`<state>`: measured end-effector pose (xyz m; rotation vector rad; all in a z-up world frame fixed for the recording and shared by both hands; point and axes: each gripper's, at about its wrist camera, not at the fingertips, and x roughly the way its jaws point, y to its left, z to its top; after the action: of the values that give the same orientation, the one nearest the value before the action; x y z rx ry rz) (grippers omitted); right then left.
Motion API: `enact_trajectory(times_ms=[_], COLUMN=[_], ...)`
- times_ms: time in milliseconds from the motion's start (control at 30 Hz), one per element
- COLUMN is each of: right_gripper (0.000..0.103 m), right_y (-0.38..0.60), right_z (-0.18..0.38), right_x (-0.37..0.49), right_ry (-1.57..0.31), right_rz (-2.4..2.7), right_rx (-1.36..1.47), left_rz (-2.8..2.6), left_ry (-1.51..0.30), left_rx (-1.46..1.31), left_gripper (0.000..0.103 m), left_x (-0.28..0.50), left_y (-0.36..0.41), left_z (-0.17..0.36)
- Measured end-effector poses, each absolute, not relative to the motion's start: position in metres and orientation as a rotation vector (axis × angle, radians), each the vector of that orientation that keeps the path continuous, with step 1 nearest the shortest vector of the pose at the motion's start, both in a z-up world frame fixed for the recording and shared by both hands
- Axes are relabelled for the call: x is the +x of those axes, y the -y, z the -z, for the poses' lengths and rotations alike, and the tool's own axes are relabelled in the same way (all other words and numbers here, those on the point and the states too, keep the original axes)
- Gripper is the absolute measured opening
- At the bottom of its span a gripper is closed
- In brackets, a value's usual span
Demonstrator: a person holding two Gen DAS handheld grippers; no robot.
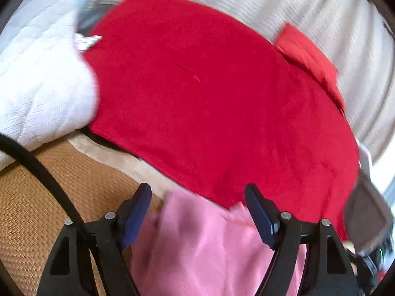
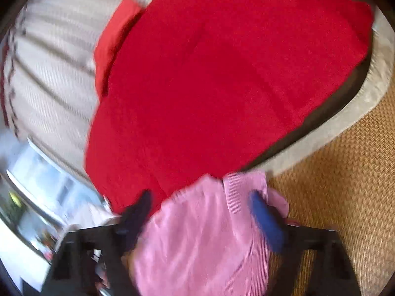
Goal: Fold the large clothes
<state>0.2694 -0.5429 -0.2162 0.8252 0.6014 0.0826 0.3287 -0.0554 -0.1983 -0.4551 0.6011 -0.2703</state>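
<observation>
A large red garment (image 1: 197, 86) (image 2: 222, 74) lies spread flat on the bed, with a lighter red flap (image 1: 308, 56) (image 2: 116, 29) sticking out at its far side. A pink garment (image 1: 197, 246) (image 2: 202, 234) lies bunched at the near edge and overlaps the red one's hem. My left gripper (image 1: 197, 190) stands open over the pink cloth, its pads apart from the fabric. My right gripper (image 2: 201, 194) is open too, with pink cloth lying between its blurred fingers and no pad pressing on it.
A white quilted cover (image 1: 37, 74) lies left of the red garment. Striped bedding (image 1: 271, 0) (image 2: 49, 74) lies beyond it. The pale mattress edge (image 2: 345, 123) borders a woven brown mat (image 1: 29, 197) (image 2: 345, 185). A black cable (image 1: 44, 172) crosses the mat.
</observation>
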Motion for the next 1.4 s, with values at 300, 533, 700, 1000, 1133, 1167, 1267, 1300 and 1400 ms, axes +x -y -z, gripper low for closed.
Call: enact_trajectory(times_ms=[300,533,700,1000,1133,1167,1267,1300,1400], right_gripper=[0.053,0.046,0.046,0.046,0.045,0.045,0.045,0.045,0.049], right_y=[0.485,0.494,0.490,0.446,0.444,0.445,0.445,0.444,0.441], right_z=[0.250,0.267,0.243,0.244,0.272,0.279,0.271,0.267,0.254], right_x=[0.298,0.312,0.301,0.306,0.317,0.319,0.315,0.313,0.303], right_ry=[-0.865,-0.920,-0.813,-0.854,-0.952,-0.966,-0.952,-0.941,-0.915], right_rz=[0.017,0.052,0.005,-0.108,-0.053,-0.061,-0.065,-0.072,-0.115], right_rx=[0.594,0.632,0.605,0.540,0.513,0.535,0.532,0.529,0.547], left_rz=[0.238,0.179,0.217,0.236,0.146,0.143,0.144,0.150,0.172], left_ry=[-0.901,-0.949,-0.838,-0.844,-0.967,-0.981,-0.953,-0.949,-0.902], left_rx=[-0.101,0.041,-0.013,0.047,0.045,0.050,0.103,0.105,0.076], left_gripper=[0.078,0.078,0.078,0.078,0.078,0.078,0.078,0.078,0.078], left_x=[0.327,0.327,0.320,0.329,0.347,0.348,0.340,0.338,0.320], left_y=[0.123,0.131,0.132,0.170,0.167,0.166,0.173,0.174,0.173], left_z=[0.254,0.274,0.249,0.254,0.281,0.285,0.278,0.275,0.256])
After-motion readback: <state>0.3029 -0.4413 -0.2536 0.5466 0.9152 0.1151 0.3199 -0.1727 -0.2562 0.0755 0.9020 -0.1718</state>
